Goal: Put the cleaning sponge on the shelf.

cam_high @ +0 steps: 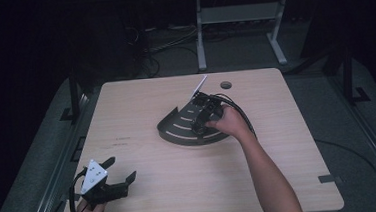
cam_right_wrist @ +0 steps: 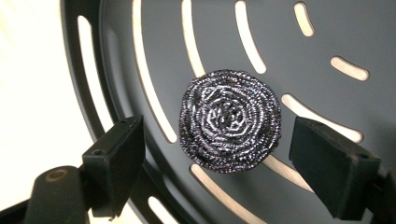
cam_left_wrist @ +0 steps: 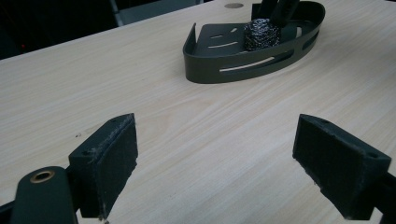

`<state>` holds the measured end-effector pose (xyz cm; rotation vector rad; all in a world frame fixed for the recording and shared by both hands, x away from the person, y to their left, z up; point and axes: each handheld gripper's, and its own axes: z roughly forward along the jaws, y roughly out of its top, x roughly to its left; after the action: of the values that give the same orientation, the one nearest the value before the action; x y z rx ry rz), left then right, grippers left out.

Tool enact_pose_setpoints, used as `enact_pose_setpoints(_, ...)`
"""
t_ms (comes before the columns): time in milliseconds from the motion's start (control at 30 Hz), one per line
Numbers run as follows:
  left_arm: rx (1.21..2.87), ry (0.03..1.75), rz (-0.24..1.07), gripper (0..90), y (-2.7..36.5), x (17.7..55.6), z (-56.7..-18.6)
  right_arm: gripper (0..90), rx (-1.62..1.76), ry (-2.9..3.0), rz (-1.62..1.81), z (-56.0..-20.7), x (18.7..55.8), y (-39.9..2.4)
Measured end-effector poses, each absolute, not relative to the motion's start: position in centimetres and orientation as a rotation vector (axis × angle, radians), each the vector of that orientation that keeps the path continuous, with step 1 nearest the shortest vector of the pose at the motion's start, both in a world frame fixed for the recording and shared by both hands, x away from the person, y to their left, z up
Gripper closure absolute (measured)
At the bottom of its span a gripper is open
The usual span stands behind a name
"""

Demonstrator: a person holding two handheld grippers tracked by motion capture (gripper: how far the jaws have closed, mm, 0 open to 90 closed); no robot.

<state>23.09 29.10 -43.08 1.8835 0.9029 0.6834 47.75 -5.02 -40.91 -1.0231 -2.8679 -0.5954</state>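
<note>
Steel wool scourer [cam_right_wrist: 230, 122] lies flat on the slotted floor of the dark curved tray [cam_high: 170, 133], toward its far end, near the tall back wall. Either placing into the tray is done or a pickup has not begun; cannot tell which. Scourer is free either way, nothing gripping it.

Right gripper [cam_right_wrist: 217, 163] hangs right over the tray, pointing down, jaws spread wide, one pad on each side of the scourer with a clear gap on both, so no contact, holding nothing. From the high view the right gripper sits over the tray's far right part, hand behind it.

Left gripper [cam_high: 115, 177] is well away from the tray, at the near left corner of the table [cam_high: 141, 104], jaws also wide open and empty, just bare wood between the pads [cam_left_wrist: 112, 154]. In the left gripper view the tray is far off ahead, scourer visible inside against the back rim.

Judgement: left to do is either closing on the scourer or pulling the right gripper clear of the tray
</note>
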Motion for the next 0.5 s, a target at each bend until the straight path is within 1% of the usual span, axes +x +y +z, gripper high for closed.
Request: enact_pose_setpoints(500, 1.883, 0.902, 0.687, 13.2, 29.1, 23.1, -43.1, 17.1, -0.985, -2.886, -0.656, -38.9, 46.4, -5.8)
